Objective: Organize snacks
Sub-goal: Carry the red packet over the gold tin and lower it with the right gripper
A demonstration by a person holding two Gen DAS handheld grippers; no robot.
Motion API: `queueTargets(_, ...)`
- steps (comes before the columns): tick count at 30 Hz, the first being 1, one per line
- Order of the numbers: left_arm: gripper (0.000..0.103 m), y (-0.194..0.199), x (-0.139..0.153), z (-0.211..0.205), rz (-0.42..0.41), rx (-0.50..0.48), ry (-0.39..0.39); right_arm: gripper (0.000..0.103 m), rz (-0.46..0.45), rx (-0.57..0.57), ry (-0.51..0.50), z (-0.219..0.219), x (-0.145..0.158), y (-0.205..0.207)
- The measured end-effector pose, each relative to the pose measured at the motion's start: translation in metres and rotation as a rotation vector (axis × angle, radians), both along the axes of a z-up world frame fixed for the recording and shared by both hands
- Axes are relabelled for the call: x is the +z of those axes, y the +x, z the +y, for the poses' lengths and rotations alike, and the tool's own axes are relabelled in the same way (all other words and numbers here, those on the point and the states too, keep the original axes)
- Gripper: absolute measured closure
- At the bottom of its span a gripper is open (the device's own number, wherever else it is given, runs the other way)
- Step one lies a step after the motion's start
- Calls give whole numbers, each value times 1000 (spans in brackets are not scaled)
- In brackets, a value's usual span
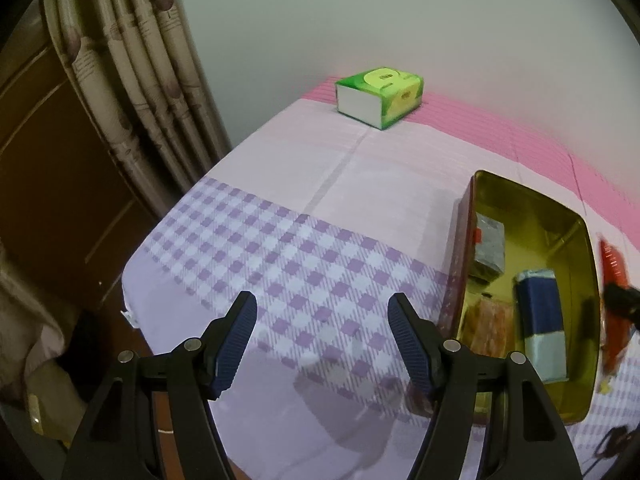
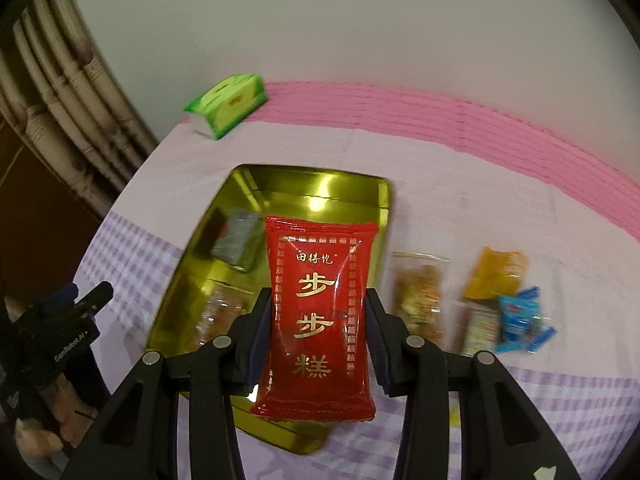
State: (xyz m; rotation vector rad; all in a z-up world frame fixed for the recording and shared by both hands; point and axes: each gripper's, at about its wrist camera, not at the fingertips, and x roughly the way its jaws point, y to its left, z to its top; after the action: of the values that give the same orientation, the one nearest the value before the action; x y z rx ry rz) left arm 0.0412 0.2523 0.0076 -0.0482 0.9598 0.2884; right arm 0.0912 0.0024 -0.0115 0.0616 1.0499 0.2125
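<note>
In my left view, a green tissue box stood far on the table, and the gold tin lay right of my left tongs, which were apart and empty. In my right view, my right tongs were clamped on the red snack packet, above the tin; loose snacks lay at its right.

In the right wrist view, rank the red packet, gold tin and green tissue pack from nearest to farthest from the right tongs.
1. Red packet, gripped between the right tongs.
2. Gold tin, just behind and below.
3. Green tissue pack, far back left by the wall.
</note>
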Motion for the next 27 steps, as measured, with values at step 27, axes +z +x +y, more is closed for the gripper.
queueTargets(27, 34, 5, -4, 15, 8, 80, -47, 62, 122, 16, -50, 45, -62, 25)
